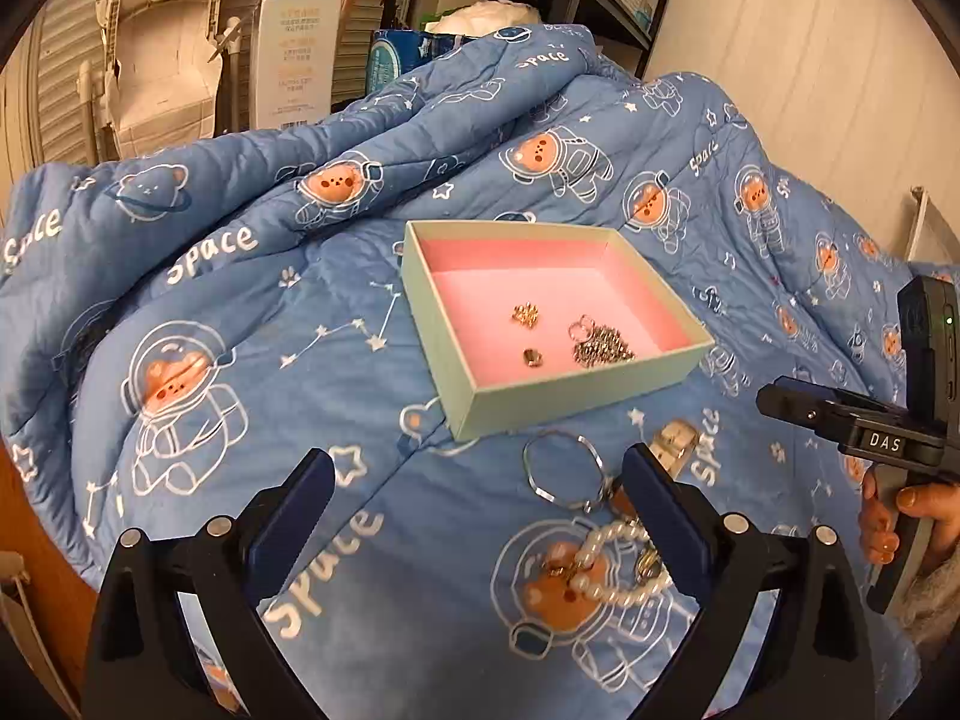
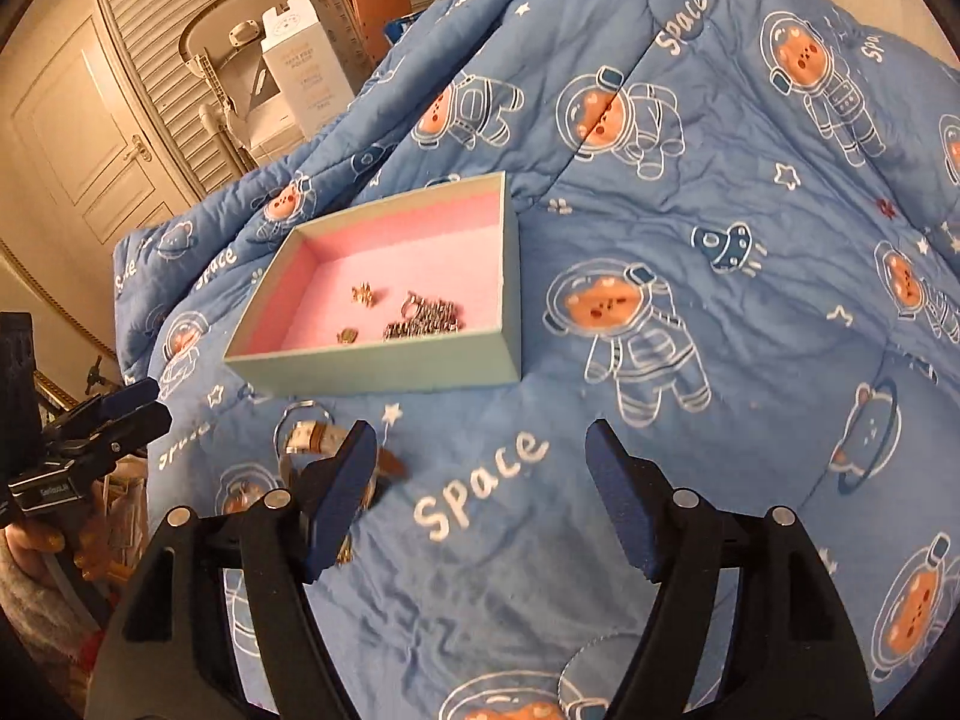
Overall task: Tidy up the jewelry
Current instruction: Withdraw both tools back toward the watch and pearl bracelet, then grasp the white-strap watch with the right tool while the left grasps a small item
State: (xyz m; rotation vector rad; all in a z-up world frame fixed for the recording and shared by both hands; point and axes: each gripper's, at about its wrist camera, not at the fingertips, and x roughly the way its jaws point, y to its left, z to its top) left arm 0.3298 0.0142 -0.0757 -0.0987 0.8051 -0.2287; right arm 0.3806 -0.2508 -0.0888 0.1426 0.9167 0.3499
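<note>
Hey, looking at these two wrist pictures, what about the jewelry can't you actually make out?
- Pearl bracelet: left wrist view, partly behind a finger of the left gripper; full loop unseen.
- Watch: right wrist view, strap covered by a finger of the right gripper.
- Small gold pieces in the box: too small to identify in either view.
- Silver chain: tangled; clasp and length unclear.

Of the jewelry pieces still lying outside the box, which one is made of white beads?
The pearl bracelet, on the quilt nearest the left gripper; the silver bangle beside it is plain metal.
</note>
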